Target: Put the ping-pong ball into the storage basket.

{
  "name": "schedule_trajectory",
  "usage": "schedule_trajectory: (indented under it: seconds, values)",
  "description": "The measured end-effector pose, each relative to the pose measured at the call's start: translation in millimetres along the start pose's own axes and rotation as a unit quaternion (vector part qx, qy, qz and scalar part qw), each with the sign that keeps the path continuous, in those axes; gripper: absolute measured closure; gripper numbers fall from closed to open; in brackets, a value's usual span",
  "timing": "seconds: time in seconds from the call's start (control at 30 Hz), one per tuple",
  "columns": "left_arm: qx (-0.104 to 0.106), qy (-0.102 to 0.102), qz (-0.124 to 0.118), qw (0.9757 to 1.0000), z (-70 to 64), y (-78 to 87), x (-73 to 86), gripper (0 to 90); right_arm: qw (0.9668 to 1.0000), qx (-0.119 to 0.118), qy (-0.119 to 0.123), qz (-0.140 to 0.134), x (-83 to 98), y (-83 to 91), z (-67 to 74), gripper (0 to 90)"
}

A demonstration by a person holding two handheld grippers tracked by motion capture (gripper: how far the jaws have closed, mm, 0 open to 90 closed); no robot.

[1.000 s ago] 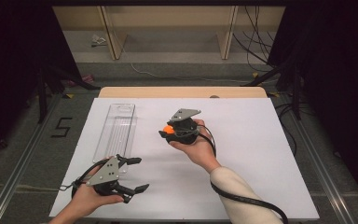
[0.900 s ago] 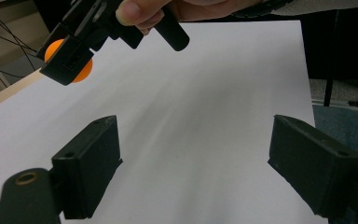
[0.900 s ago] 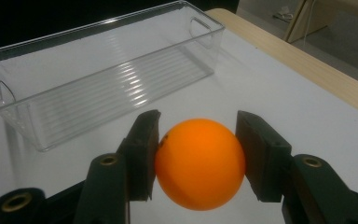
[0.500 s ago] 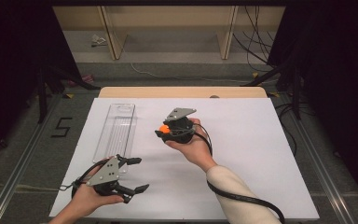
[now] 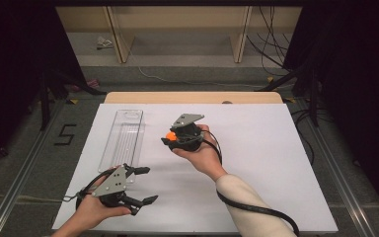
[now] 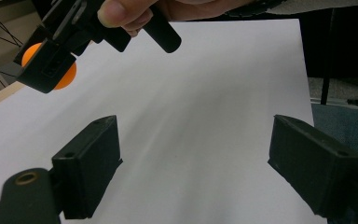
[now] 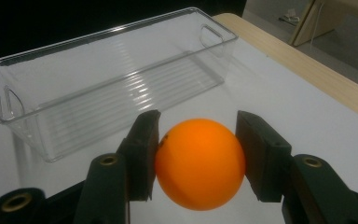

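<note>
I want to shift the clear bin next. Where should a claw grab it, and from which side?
Judging by shape, grip a long wall of the clear bin from above, one jaw inside, one outside: it stands upright, open-topped and empty. The right claw holds the orange ball; the left claw is open.

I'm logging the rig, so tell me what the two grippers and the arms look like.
Both grippers, left and right, are black with two blocky jaws and a grey three-cornered plate on top. A black cable trails from each. Brass-ringed holes sit at the jaw bases. The right forearm wears a cream sleeve.
</note>
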State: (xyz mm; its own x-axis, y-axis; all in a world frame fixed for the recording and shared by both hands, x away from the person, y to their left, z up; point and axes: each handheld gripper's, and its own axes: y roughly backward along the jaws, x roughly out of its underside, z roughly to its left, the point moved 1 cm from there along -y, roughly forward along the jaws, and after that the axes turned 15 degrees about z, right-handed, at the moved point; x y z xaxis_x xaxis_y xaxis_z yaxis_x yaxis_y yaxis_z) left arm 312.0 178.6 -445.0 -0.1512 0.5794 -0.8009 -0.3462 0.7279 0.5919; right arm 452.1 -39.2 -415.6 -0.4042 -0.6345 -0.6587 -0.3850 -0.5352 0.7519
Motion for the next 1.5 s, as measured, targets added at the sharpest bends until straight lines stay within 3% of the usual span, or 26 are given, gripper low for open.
schedule_trajectory:
  seconds: [1.5]
  values:
    - [-0.002,-0.004,0.003,1.0000,-0.1,-0.1,-0.1,16.5,0.9998,-0.009,0.015,0.004,-19.2,-10.2,12.2,51.5]
